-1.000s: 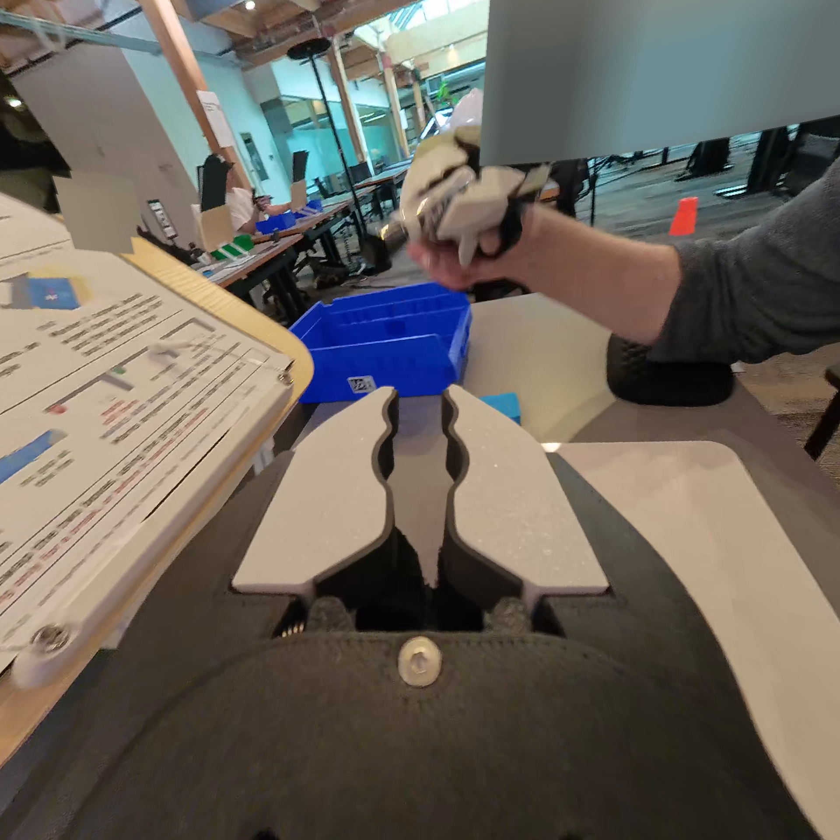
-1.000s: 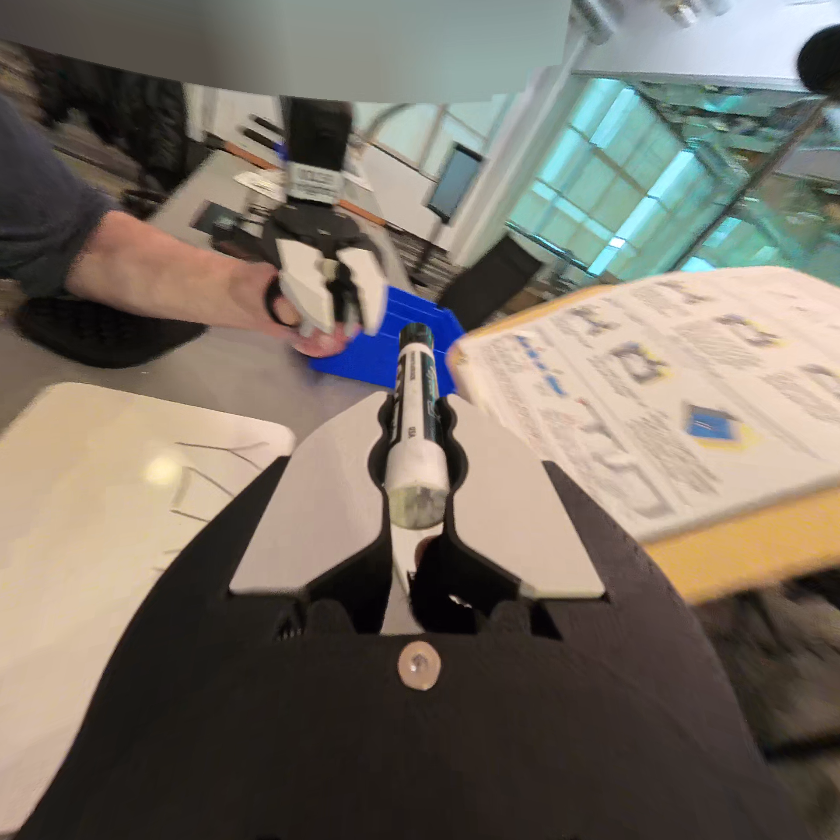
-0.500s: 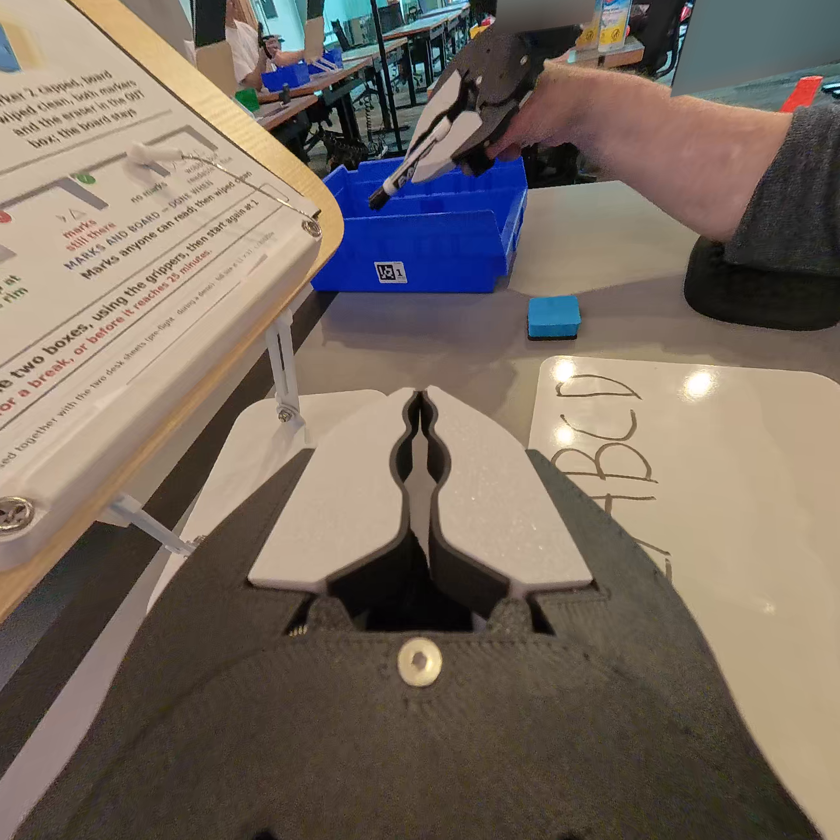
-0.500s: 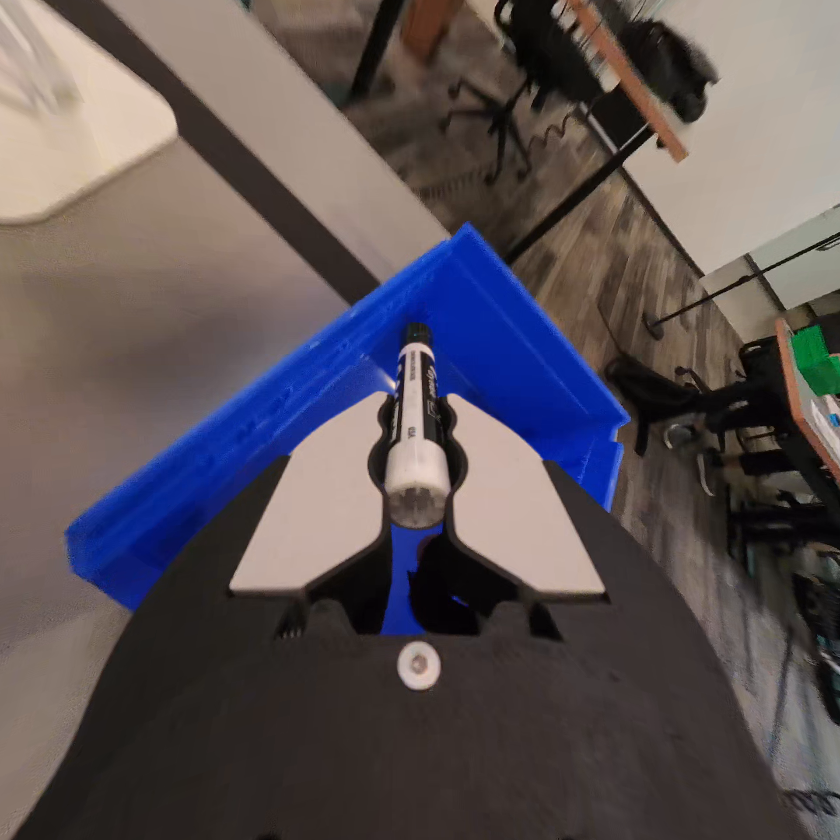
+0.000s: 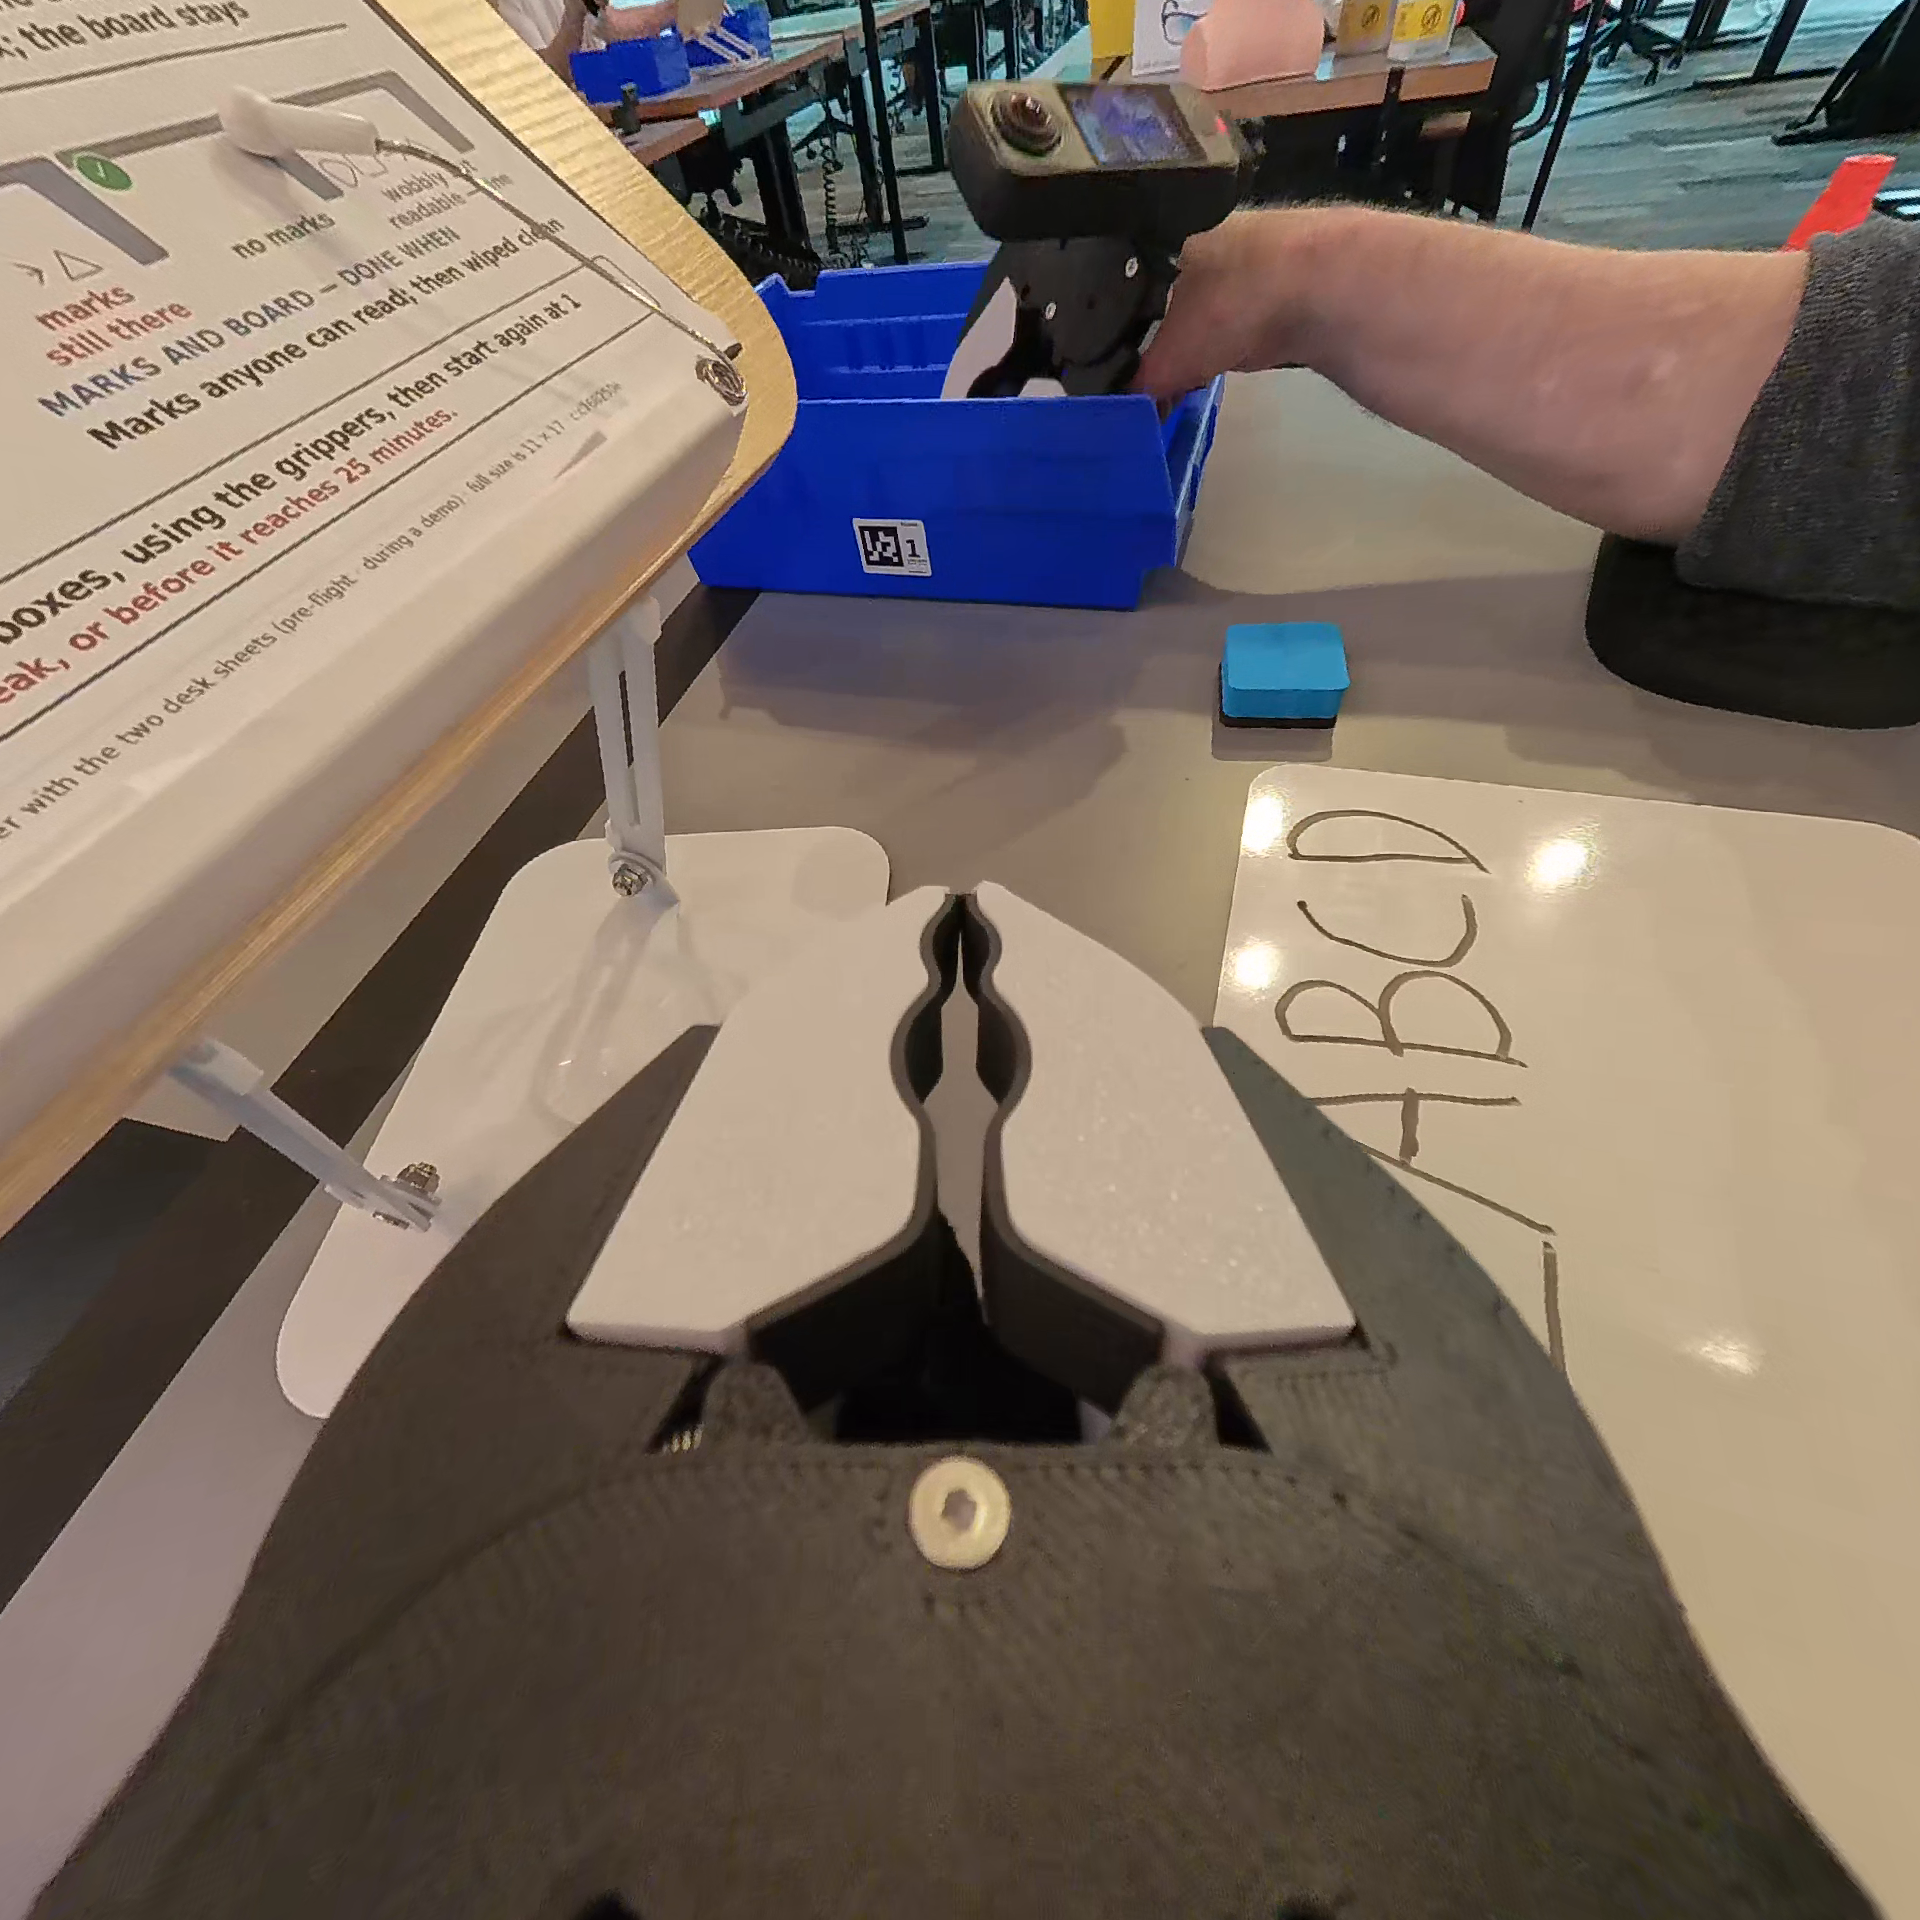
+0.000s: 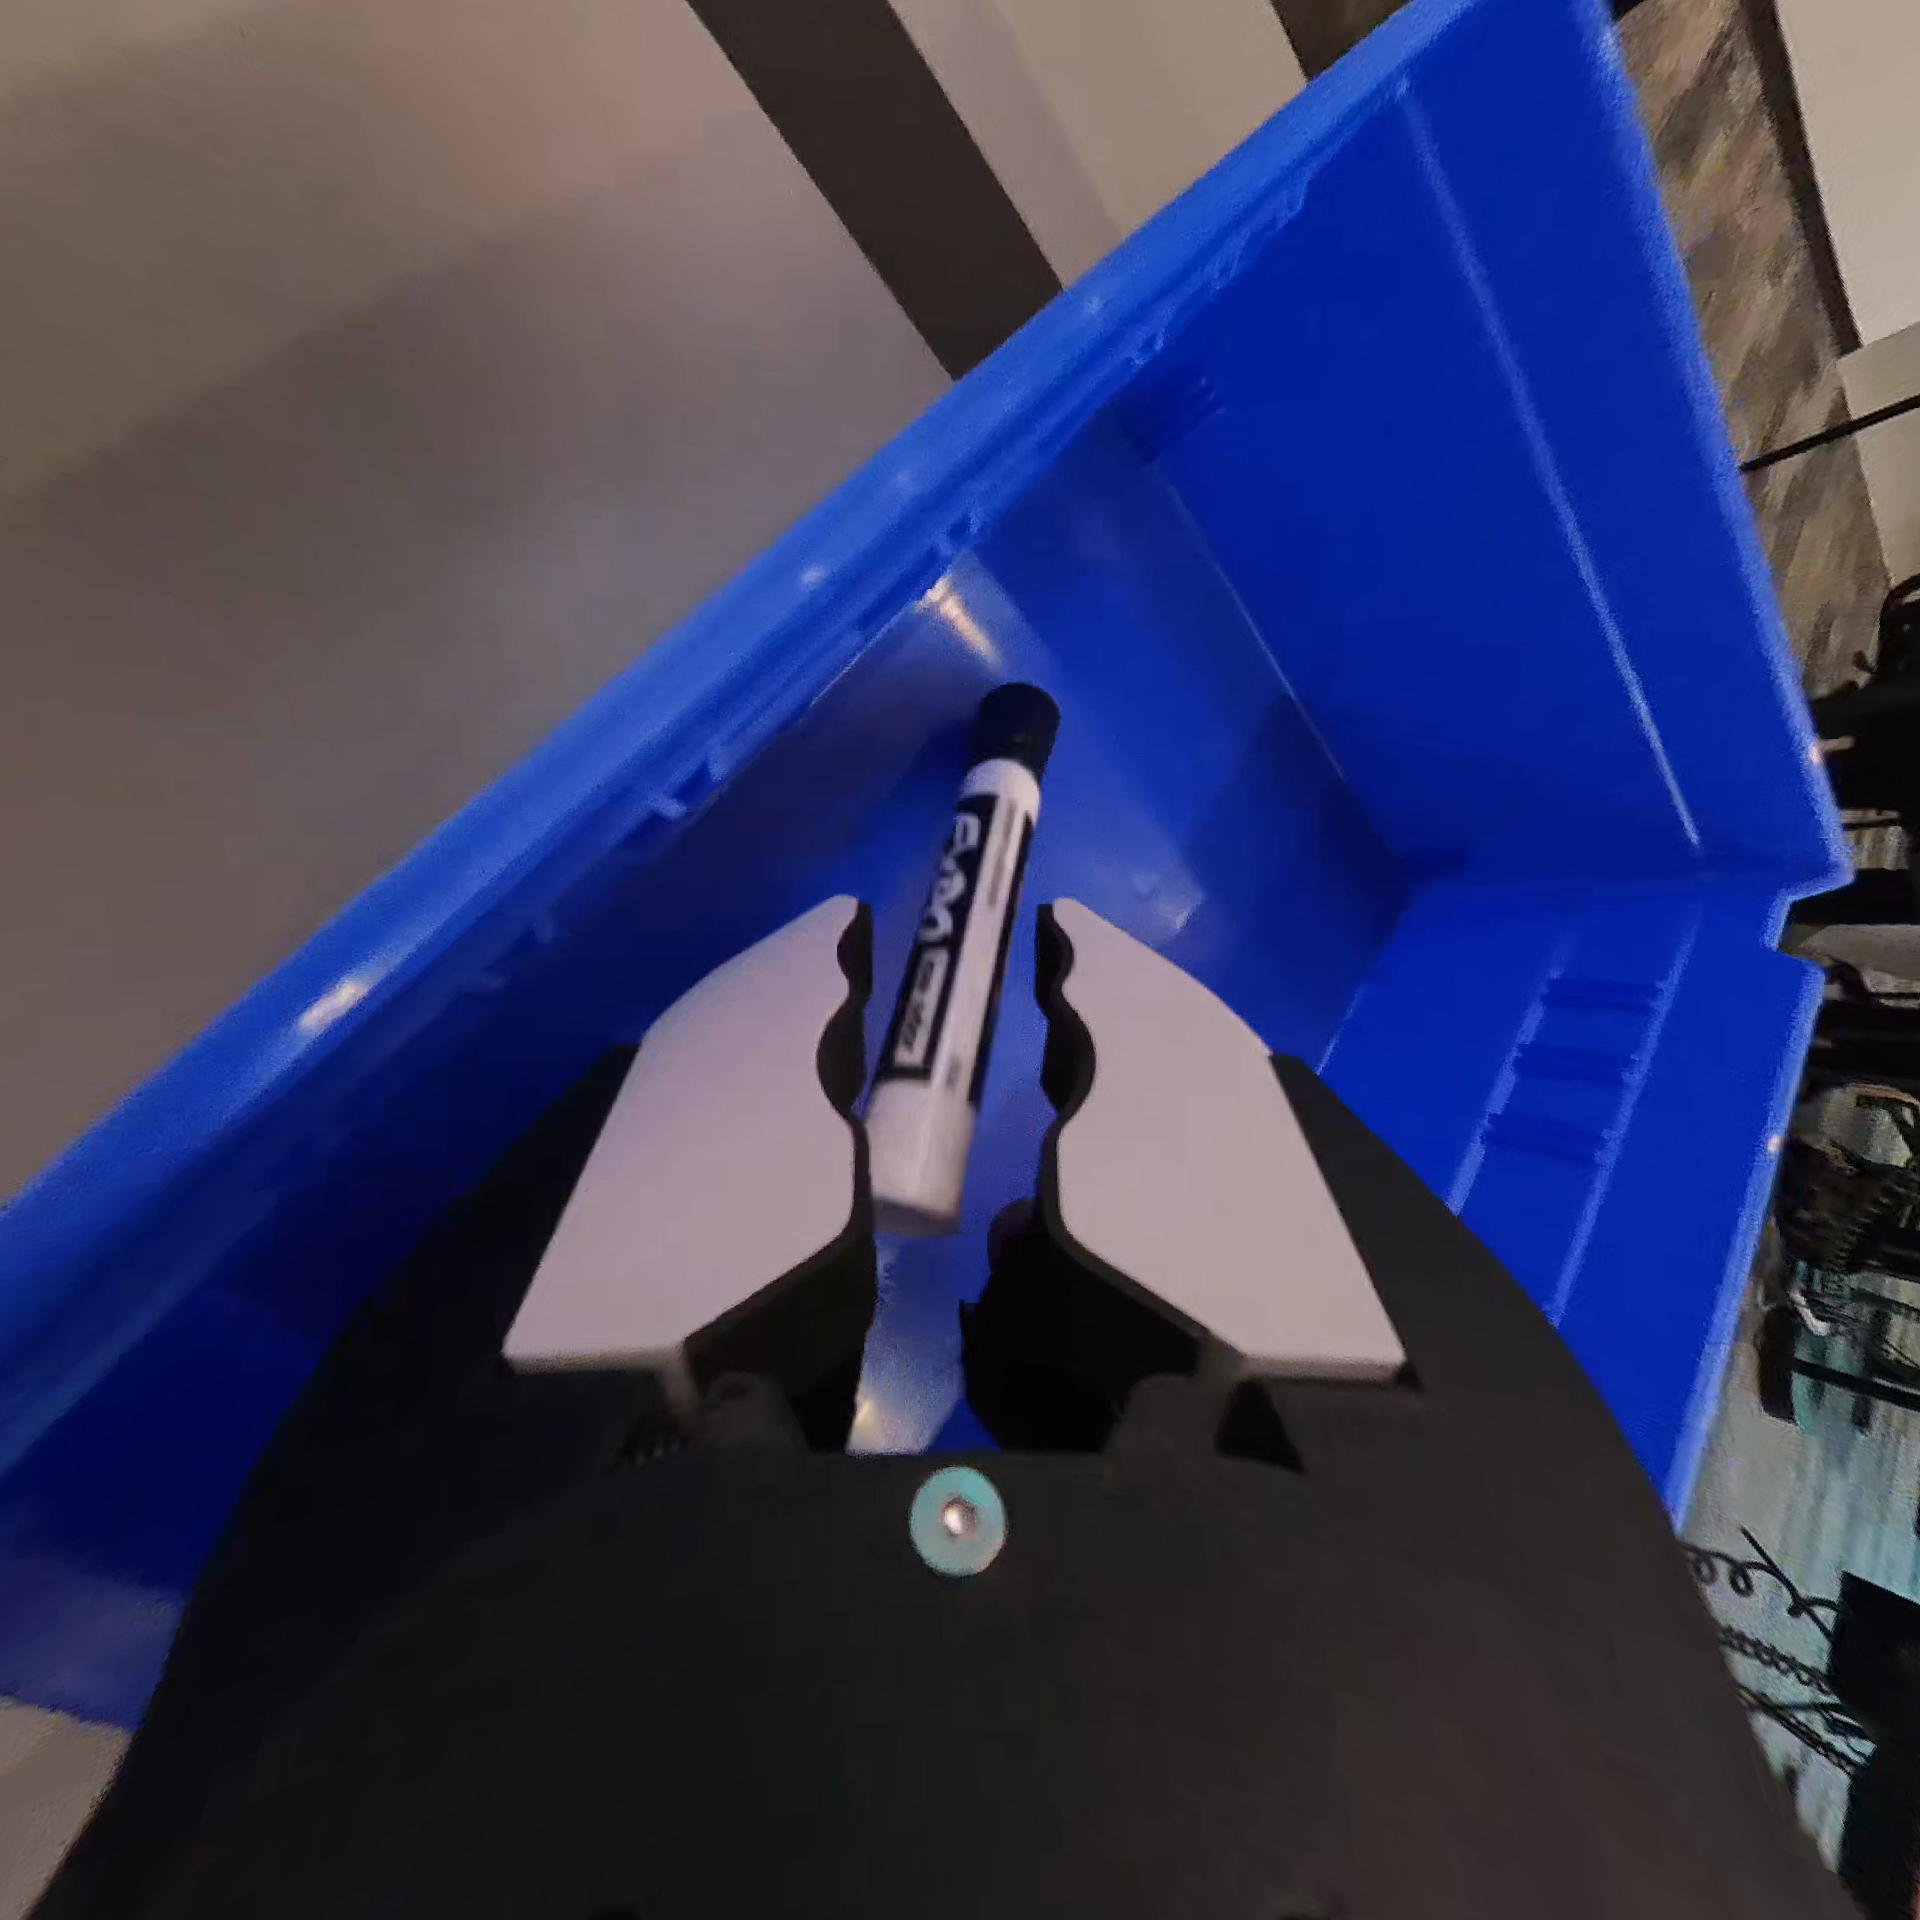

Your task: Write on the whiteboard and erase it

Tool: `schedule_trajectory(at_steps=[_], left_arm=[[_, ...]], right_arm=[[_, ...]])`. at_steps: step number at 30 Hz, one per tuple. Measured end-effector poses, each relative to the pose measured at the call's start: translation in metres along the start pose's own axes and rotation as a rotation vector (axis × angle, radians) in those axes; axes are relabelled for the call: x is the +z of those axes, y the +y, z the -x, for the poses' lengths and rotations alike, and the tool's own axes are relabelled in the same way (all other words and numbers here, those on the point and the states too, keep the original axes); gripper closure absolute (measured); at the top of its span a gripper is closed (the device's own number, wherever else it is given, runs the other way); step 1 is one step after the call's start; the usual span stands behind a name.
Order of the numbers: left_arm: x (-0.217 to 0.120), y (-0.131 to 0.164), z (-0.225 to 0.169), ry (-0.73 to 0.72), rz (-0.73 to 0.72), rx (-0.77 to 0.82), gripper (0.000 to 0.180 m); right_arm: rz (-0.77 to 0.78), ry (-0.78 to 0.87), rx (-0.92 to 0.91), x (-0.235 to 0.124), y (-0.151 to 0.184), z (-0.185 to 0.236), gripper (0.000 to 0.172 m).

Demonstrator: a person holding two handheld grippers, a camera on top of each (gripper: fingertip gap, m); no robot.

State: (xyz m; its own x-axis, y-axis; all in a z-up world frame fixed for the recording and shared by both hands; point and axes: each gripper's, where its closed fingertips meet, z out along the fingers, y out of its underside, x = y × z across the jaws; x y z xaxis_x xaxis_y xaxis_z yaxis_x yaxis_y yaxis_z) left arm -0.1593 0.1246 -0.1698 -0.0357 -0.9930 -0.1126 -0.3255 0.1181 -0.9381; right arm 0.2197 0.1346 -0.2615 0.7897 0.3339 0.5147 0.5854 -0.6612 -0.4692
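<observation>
In the right wrist view my right gripper (image 6: pixel 951 914) points down into the blue bin (image 6: pixel 1403 520). Its jaws stand apart. The black-and-white marker (image 6: pixel 961 966) lies slanted between the fingers with a gap on each side, cap end down toward the bin floor. In the left wrist view my left gripper (image 5: pixel 961 902) is shut on nothing, low over the table beside the whiteboard (image 5: pixel 1662 1039), which bears black letters. The blue eraser (image 5: pixel 1284 670) lies on the table beyond the board. The right gripper (image 5: pixel 1081 312) also shows there, inside the bin (image 5: pixel 987 499).
A tilted stand with a printed sheet (image 5: pixel 312 416) overhangs the left, on a white base plate (image 5: pixel 582 987). A black wrist rest (image 5: pixel 1745 644) lies under the person's forearm at the right. Desks and chairs stand beyond the table. My right fingertips sit around 40 cm from my left ones. My right gripper's tips are some 20 cm from the blue eraser (image 5: pixel 1284 670).
My right gripper swung down into the blue bin and its jaws opened; the marker, gripped straight before, now sits slack and tilted. My left gripper closed fully and dipped toward the table.
</observation>
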Motion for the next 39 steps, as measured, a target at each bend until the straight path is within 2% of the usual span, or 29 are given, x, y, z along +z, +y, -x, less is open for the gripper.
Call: schedule_trajectory(at_steps=[3, 5, 11, 13, 16, 20, 23, 27, 31, 34, 36, 39], left_arm=[[-0.001, 0.001, 0.002, 0.000, 0.002, -0.008, 0.180], [-0.001, 0.002, 0.003, 0.000, 0.005, -0.012, 0.180], [-0.004, 0.003, 0.006, 0.001, 0.014, -0.025, 0.180], [-0.004, 0.005, 0.007, 0.006, 0.028, -0.031, 0.179], [-0.006, 0.009, 0.008, 0.016, 0.059, -0.042, 0.178], [-0.010, 0.025, 0.006, 0.058, 0.190, -0.031, 0.177], [-0.018, 0.050, 0.006, 0.065, 0.379, -0.011, 0.178], [-0.035, 0.082, -0.014, 0.190, 0.580, -0.021, 0.178], [-0.037, 0.109, -0.025, 0.264, 0.690, -0.052, 0.179], [-0.037, 0.125, -0.033, 0.317, 0.747, -0.056, 0.179], [-0.037, 0.128, -0.037, 0.342, 0.750, -0.053, 0.179], [-0.040, 0.124, -0.045, 0.399, 0.729, -0.064, 0.179]], right_arm=[[-0.006, -0.020, 0.015, -0.009, -0.001, -0.003, 0.126], [-0.028, -0.019, 0.029, -0.018, -0.002, -0.008, 0.124], [-0.173, 0.012, 0.023, -0.076, -0.027, -0.029, 0.127], [-0.248, -0.019, -0.079, -0.103, -0.047, -0.016, 0.127], [-0.355, -0.126, -0.234, -0.145, -0.081, 0.025, 0.126], [-0.288, -0.242, -0.432, -0.170, -0.093, 0.082, 0.119], [-0.154, -0.369, -0.548, -0.168, -0.074, 0.121, 0.115], [0.051, -0.487, -0.665, -0.145, -0.026, 0.158, 0.106], [0.156, -0.538, -0.706, -0.122, 0.004, 0.175, 0.103], [0.175, -0.565, -0.687, -0.114, 0.012, 0.176, 0.108], [0.160, -0.604, -0.666, -0.115, 0.012, 0.181, 0.113], [0.178, -0.634, -0.646, -0.116, 0.017, 0.184, 0.110]])
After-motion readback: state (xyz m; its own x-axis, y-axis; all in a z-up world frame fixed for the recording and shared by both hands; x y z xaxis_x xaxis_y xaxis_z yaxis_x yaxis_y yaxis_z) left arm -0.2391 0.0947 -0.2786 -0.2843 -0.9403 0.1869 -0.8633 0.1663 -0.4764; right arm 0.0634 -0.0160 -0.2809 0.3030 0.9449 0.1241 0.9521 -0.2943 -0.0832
